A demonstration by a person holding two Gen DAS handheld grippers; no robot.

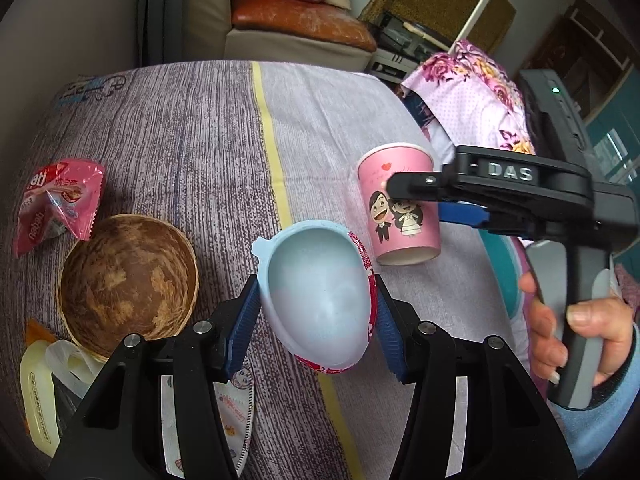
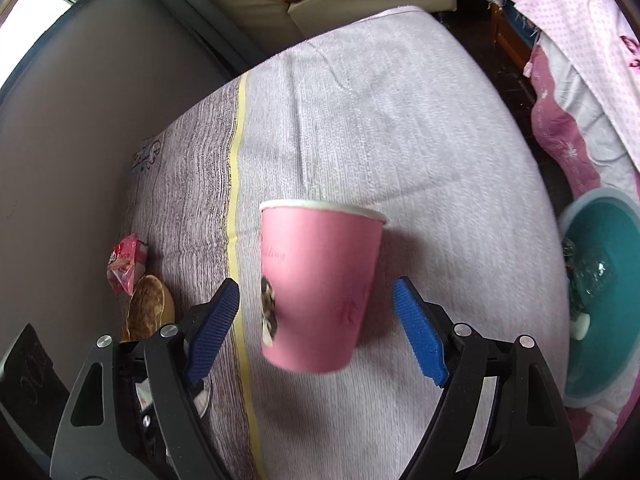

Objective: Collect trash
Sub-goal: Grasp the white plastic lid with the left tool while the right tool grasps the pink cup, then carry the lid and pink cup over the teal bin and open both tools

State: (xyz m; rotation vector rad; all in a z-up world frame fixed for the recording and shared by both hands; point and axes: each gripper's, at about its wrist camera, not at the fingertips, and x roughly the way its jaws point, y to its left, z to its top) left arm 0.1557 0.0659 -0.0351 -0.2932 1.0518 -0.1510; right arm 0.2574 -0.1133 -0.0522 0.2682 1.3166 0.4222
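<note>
Pale blue plastic, an egg-shaped shell (image 1: 320,292), sits pinched between the pads of the left gripper (image 1: 318,312), held above the striped cloth (image 1: 192,152). The right gripper (image 2: 316,332) is spread wide around a pink paper cup (image 2: 320,284), its pads apart from the cup's sides. A teal basin (image 2: 600,300) lies at the right.

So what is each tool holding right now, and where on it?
The left tool grips the pale blue egg-shaped shell across its sides. The right tool holds nothing: its pads straddle the pink cup with gaps.
</note>
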